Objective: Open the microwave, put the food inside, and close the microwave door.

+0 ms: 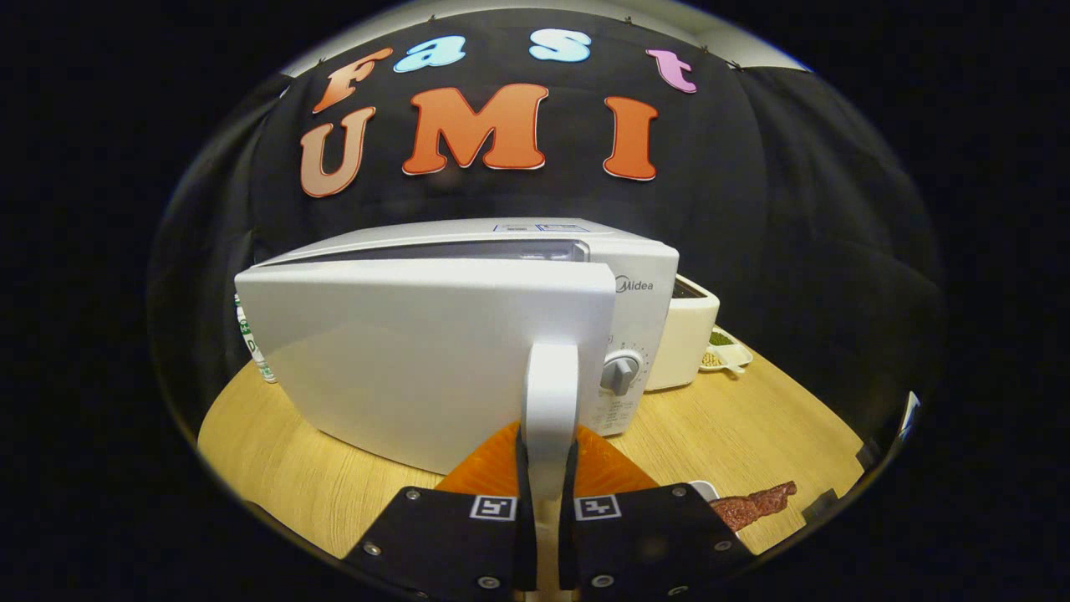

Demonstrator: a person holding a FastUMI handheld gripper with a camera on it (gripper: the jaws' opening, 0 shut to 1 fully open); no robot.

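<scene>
The microwave [501,251] has a smooth white casing, painted metal or plastic by its look, with a soft sheen along the top. Its door [418,351] is plain, smooth and faintly glossy, and the handle [552,393] is glossy white plastic. The gripper [547,477] has its fingers pressed on the handle from both sides. The knob [621,372] looks like satin grey plastic. The table [752,426] is pale wood with fine straight grain, matt. The wall [794,217] behind is matt black cloth, creased. The appliance [690,330] beside the microwave is cream, smooth plastic. The food [756,504] is rough and ridged, slightly shiny.
</scene>
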